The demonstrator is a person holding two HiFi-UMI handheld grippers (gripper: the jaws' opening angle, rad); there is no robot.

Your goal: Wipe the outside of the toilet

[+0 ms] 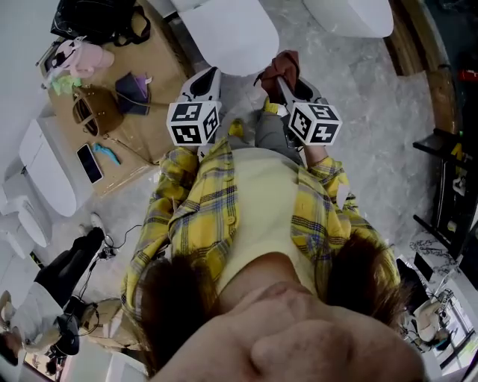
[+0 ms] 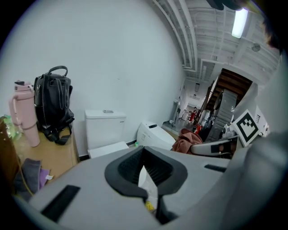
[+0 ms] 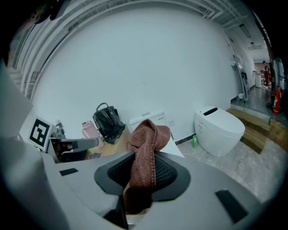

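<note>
A white toilet [image 1: 228, 33] stands right in front of me, its lid [image 2: 108, 149] below a square tank [image 2: 105, 127]. My right gripper [image 1: 286, 80] is shut on a brown knitted cloth [image 1: 281, 66], held just short of the toilet's near right edge. In the right gripper view the cloth [image 3: 144, 152] rises up out of the right gripper [image 3: 143, 173] and hides part of the tank [image 3: 155, 118]. My left gripper [image 1: 208, 77] hovers at the toilet's near left edge. The left gripper [image 2: 145, 155] looks shut with nothing in it.
A second toilet [image 1: 351, 15] stands to the right on the marble floor, a green bottle [image 3: 195, 141] beside it. On the left, a wooden board [image 1: 149, 67] carries a black bag [image 2: 54, 105], a pink bottle [image 2: 26, 114] and a phone [image 1: 89, 163]. Another white toilet [image 1: 46, 168] is at far left.
</note>
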